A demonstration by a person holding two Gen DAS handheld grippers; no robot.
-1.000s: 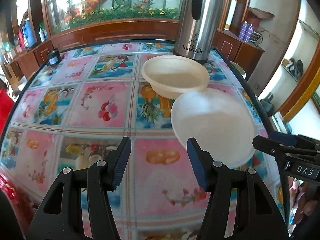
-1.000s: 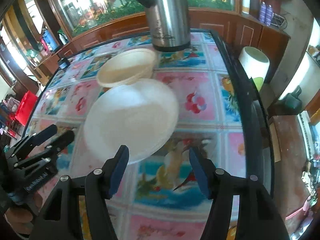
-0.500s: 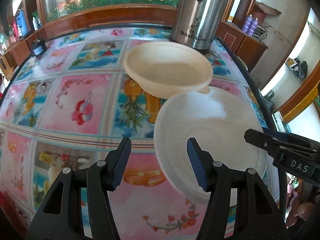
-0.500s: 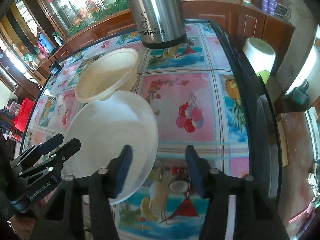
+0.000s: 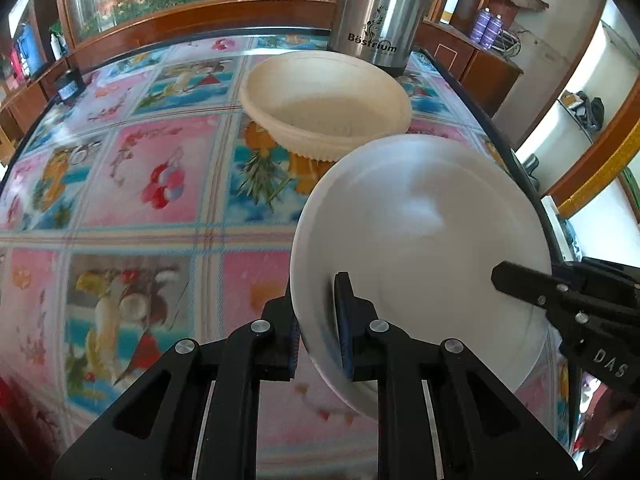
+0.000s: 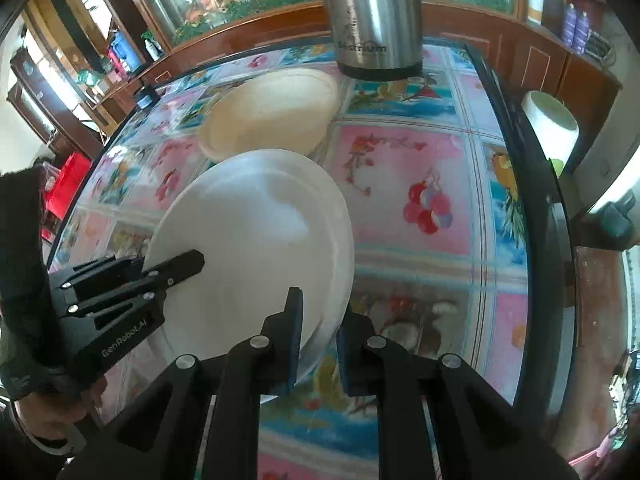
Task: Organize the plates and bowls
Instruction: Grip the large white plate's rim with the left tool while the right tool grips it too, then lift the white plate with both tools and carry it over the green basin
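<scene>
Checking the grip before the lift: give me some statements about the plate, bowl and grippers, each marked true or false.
1. Both grippers, left gripper and right gripper, pinch the white plate's rim. True.
2. The plate lies inside the cream bowl. False: it is in front of the bowl, overlapping its near edge.
3. A steel flask stands behind the bowl. True.
4. The bowl holds food. False: it looks empty.

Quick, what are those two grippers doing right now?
Left gripper: closed on the near-left rim of the white plate.
Right gripper: closed on the same plate's near-right rim.
</scene>
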